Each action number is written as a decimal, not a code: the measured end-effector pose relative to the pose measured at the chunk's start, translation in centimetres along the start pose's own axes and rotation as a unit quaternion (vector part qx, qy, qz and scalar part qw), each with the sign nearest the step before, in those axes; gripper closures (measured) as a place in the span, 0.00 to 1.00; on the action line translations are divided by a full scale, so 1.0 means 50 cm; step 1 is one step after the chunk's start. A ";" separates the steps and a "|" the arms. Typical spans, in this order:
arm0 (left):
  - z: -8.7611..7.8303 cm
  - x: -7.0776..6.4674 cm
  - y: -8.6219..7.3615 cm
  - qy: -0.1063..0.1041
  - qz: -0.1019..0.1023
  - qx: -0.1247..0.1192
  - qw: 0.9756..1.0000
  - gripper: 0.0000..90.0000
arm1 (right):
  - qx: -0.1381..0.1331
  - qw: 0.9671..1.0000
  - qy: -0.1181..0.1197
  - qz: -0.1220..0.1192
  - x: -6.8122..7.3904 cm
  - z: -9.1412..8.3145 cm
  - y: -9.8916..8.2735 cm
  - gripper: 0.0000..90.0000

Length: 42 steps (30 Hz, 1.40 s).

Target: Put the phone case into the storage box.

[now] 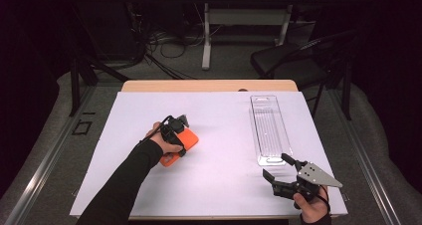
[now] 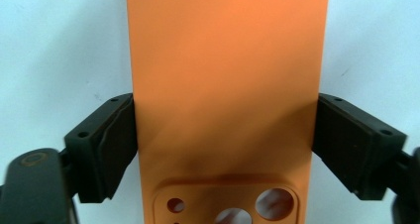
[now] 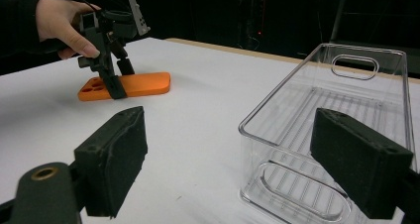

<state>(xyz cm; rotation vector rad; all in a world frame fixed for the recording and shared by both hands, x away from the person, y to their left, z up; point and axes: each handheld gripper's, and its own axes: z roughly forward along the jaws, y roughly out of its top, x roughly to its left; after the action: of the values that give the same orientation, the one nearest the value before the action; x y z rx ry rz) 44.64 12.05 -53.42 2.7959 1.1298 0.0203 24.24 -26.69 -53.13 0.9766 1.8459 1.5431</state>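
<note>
Left claw [image 2: 224,149] pressing both pads on the orange phone case [image 2: 225,85] lying flat on the table [image 1: 224,130]; right claw [image 3: 247,169] gaping empty beside the clear tray [image 3: 341,130].

The left gripper [image 1: 175,135] pointed down at the surface [image 1: 224,135], its jaws pressed against both long edges of the orange phone case [image 2: 225,85]. The right gripper [image 1: 277,169], held low at the near right, kept its jaws spread wide and empty.
</note>
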 end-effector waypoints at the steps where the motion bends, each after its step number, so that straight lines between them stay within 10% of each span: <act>1: 0.000 -0.001 0.000 0.001 -0.001 0.000 1.000 0.17 | 0.000 1.000 0.000 0.000 0.000 0.000 0.000 0.15; 42: -0.011 0.002 -0.005 -0.005 -0.010 0.006 1.000 0.18 | 0.002 1.000 0.000 0.002 -0.001 0.001 -0.002 0.15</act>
<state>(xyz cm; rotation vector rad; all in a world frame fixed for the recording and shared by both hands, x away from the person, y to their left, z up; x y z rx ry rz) 44.50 12.34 -52.93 2.7914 1.1604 -0.0009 24.32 -26.72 -53.23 0.9821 1.8498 1.5425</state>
